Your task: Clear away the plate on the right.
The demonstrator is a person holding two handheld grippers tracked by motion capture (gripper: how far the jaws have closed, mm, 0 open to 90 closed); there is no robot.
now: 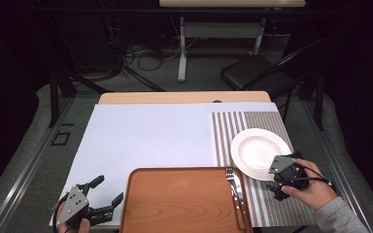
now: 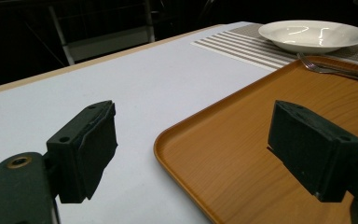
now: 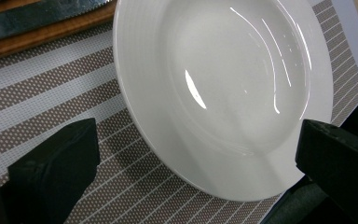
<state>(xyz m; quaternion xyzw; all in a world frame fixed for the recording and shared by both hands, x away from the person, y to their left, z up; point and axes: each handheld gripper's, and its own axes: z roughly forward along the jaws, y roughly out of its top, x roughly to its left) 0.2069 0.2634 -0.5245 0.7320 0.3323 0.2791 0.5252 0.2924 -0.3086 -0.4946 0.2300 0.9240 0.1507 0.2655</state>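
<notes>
A white plate rests on the striped placemat at the right; it also shows in the right gripper view and far off in the left gripper view. My right gripper stands open just at the plate's near rim, jaws wide and empty; in the high view the right gripper sits at the plate's lower right edge. My left gripper is open at the front left, beside the brown tray. Its jaws straddle the tray's corner. A fork and a knife lie along the tray's right edge.
A white mat covers the wooden table. Beyond the table stand a dark chair and a desk frame with cables on the floor.
</notes>
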